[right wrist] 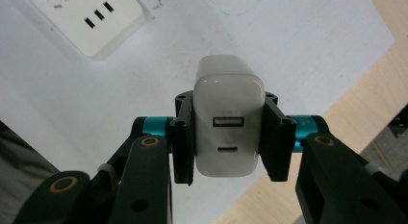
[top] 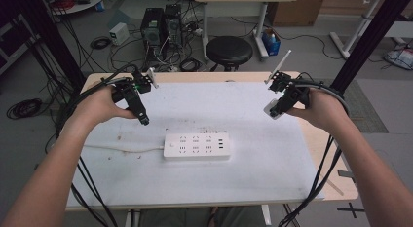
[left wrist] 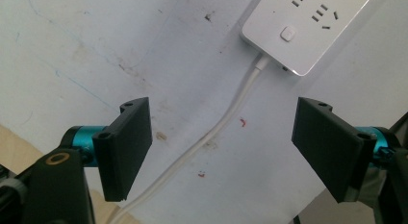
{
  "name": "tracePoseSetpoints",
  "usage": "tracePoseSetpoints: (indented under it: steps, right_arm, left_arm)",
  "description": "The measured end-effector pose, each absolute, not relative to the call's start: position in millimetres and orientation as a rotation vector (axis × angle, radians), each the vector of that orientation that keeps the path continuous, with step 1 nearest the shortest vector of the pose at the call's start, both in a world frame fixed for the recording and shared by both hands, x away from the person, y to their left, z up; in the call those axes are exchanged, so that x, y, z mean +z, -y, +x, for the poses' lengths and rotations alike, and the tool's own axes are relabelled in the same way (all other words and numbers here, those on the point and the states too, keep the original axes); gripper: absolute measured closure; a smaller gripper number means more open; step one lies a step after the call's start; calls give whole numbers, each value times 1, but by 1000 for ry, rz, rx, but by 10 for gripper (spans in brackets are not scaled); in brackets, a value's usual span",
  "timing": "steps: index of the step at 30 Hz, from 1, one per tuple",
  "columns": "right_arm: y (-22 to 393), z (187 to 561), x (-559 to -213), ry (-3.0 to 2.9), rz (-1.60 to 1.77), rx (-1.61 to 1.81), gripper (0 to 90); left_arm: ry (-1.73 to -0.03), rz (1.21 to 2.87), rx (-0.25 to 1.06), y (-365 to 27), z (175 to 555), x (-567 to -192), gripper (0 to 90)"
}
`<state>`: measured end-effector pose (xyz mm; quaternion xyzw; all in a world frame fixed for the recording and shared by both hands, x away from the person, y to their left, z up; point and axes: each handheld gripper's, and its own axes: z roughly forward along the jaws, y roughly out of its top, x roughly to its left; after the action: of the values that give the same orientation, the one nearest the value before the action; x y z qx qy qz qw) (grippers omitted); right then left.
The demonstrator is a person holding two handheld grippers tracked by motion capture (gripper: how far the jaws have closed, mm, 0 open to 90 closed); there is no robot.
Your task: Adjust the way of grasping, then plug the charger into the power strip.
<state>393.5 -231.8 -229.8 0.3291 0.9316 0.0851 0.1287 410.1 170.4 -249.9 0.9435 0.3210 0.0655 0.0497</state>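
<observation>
A white power strip [top: 197,146] lies flat near the middle of the table, its white cord [top: 122,149] running off to the left. My left gripper [top: 144,121] hovers left of the strip, open and empty; between its jaws I see the cord [left wrist: 226,123] and the strip's switch end [left wrist: 308,27]. My right gripper [top: 273,111] is raised at the table's right side, shut on a white USB charger [right wrist: 229,123] whose two ports face the camera. A corner of the power strip [right wrist: 91,22] lies on the table beyond it.
The table [top: 272,154] has a white sheet over a wooden top, whose bare edge [top: 336,178] shows at the right. Behind the table stand a black stool [top: 229,50], computer towers [top: 160,25] and tangled cables on the floor.
</observation>
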Motion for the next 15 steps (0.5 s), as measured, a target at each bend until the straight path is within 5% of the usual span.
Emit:
tracePoseSetpoints:
  steps: [15]
  right_arm:
    - [221,374,-217,-2708,902,174,619]
  left_arm:
    - [-844,2834,222,-175,397,-249,198]
